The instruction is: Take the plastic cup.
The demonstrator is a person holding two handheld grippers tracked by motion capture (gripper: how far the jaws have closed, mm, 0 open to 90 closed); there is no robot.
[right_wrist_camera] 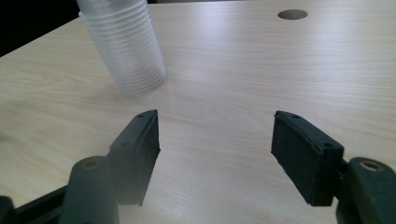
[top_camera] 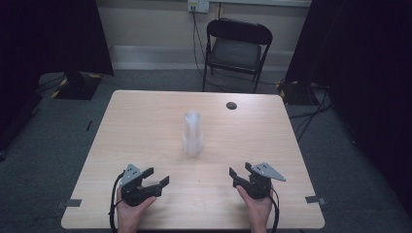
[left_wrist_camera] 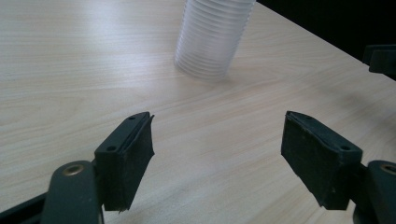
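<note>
While both hand-held grippers, left (top_camera: 156,178) and right (top_camera: 240,171), gape empty (nothing gripped), reaching the cups (top_camera: 192,134) likely comes next.

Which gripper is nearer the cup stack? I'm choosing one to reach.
Hard to call: left gripper and right gripper both flank the cup stack about evenly.

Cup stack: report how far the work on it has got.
Done: nothing visible yet; the cup stack stands upright mid-table as one nested column, no cup separated. In hand: nothing; the left gripper and right gripper sit near the table's near edge, jaws open and empty, both facing the stack. Left: reaching the stack, gripping it, and whatever handling of the cups follows.
</note>
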